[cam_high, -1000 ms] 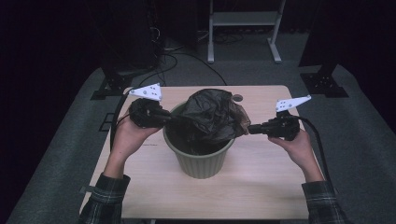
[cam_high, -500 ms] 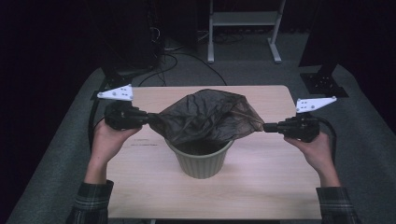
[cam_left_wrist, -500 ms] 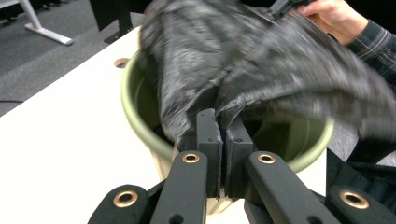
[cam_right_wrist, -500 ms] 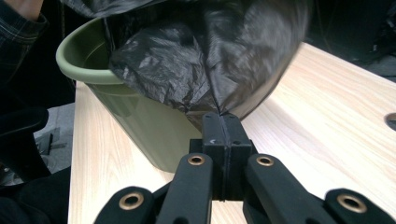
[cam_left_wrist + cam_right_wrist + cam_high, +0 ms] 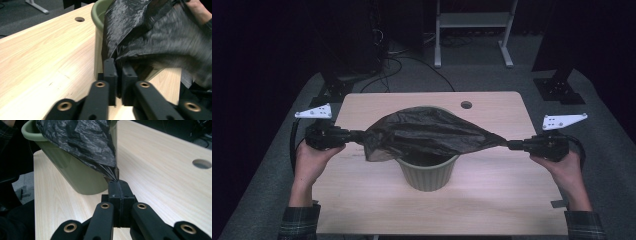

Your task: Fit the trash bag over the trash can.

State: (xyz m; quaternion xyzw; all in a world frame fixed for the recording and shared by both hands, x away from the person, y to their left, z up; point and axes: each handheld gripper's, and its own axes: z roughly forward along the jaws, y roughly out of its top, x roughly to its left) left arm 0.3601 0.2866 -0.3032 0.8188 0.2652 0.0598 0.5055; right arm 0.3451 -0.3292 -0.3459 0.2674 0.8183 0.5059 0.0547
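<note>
A black plastic bag (image 5: 427,132) is stretched flat and wide above a green bin (image 5: 427,172) that stands in the middle of the wooden table (image 5: 492,200). My left gripper (image 5: 357,135) pinches the bag's left end. In the left gripper view its jaws (image 5: 119,63) have just been opening slightly, and the bag's film (image 5: 155,35) is still caught between them. My right gripper (image 5: 510,145) is shut tight on the bag's right end, which bunches to a point at its tips (image 5: 119,183). The bin's rim (image 5: 32,135) sits just beyond.
A round cable hole (image 5: 466,105) lies in the table's far side. A white metal stand (image 5: 472,30) and cables are on the floor behind. Each hand hovers near a side edge of the table.
Both hands have moved apart, pulling the bunched bag out into a wide, taut sheet over the bin. The left hand has also sunk a little.
</note>
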